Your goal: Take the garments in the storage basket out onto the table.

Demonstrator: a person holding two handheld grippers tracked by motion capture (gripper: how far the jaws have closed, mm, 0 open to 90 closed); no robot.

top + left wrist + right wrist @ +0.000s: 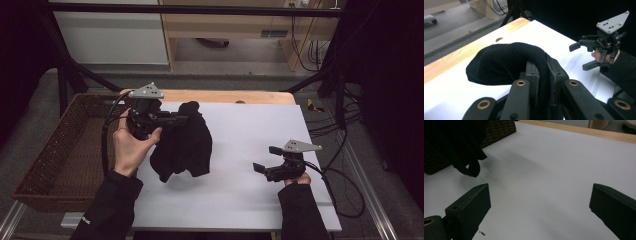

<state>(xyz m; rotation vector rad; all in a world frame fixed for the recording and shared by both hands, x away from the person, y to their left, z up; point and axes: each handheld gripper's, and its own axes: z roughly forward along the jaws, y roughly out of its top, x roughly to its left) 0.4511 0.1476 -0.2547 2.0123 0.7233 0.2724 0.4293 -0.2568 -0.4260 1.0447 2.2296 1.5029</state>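
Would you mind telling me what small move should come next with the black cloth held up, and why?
Probably carry the left tool sideways toward the wicker basket. It is shut on the black cloth, which hangs lifted over the white sheet, and the basket sits just beside that hand. The right tool is open and holds nothing, so it need not help.

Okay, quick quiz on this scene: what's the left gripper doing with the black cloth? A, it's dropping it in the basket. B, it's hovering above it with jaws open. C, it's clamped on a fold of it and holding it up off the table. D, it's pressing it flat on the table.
C: the left gripper has its jaws shut on a fold of the black cloth, which hangs lifted over the white table.
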